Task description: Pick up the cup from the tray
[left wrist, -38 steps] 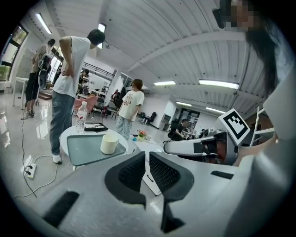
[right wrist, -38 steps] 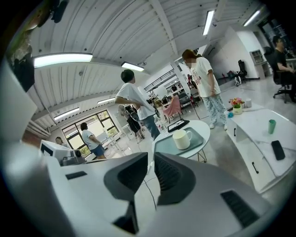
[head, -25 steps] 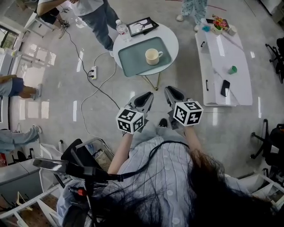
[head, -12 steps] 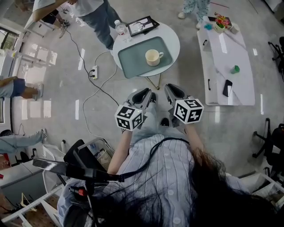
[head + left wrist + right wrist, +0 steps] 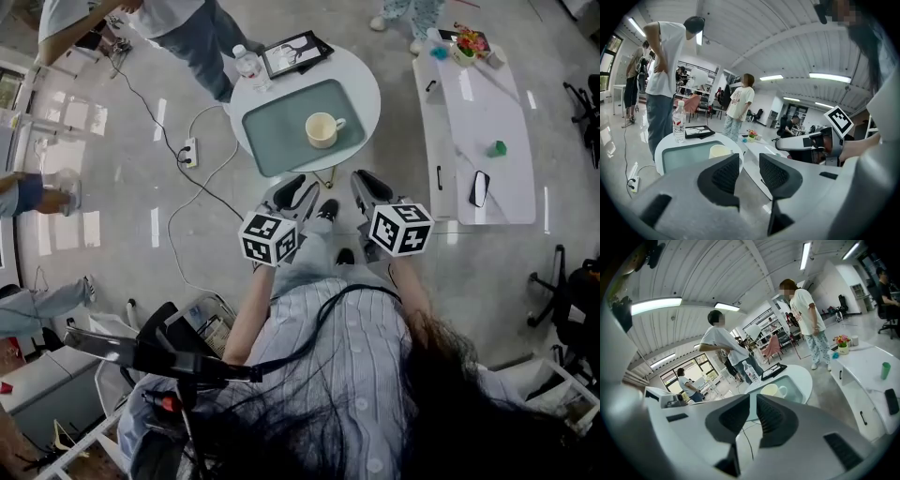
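Note:
A cream cup (image 5: 322,129) with its handle to the right stands on a grey-green tray (image 5: 277,136) on a round white table (image 5: 364,82). Both grippers hover side by side short of the table's near edge, well apart from the cup. My left gripper (image 5: 292,190) has a small gap between its jaws, which are opening with nothing between them. In the left gripper view the cup (image 5: 719,151) shows just over the left jaw. My right gripper (image 5: 367,185) has its jaws together and holds nothing. The cup (image 5: 772,390) and tray (image 5: 794,386) lie ahead of it.
A water bottle (image 5: 247,64) and a black-framed board (image 5: 296,53) stand at the table's far side. A long white table (image 5: 483,112) with a phone and small items is on the right. A power strip (image 5: 187,152) with cables lies on the floor. People stand beyond the table.
Both grippers have moved forward, closer to the round table's near edge. The left gripper's jaws have parted a little.

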